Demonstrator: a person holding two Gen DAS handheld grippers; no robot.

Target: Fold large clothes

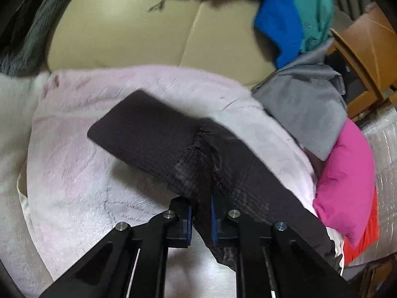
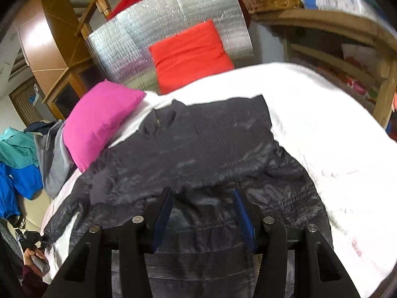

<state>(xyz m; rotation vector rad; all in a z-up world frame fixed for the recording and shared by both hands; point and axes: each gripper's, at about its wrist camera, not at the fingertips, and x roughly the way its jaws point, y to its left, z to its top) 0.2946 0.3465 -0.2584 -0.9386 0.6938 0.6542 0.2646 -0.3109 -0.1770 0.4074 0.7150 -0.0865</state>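
A dark quilted jacket (image 2: 211, 136) lies spread over a pale pink fleece blanket (image 1: 74, 173). Its sleeve ends in a ribbed knit cuff (image 1: 146, 129) that sticks out ahead of my left gripper (image 1: 201, 206). That gripper is shut on the sleeve just behind the cuff, and the fabric bunches between its blue pads. In the right wrist view my right gripper (image 2: 203, 198) stands over the jacket's near edge. Its jaws are partly apart with a thick fold of the jacket filling the gap between them. The left gripper (image 2: 32, 243) and the hand (image 2: 31, 255) holding it show at the lower left.
A magenta pillow (image 2: 99, 121) and a red pillow (image 2: 191, 54) lie beyond the jacket against a silver foil mat (image 2: 161, 24). A grey garment (image 1: 305, 104) and a blue and teal one (image 1: 292, 19) are piled on the beige cushions (image 1: 124, 29). Wooden shelves (image 2: 347, 49) stand at the right.
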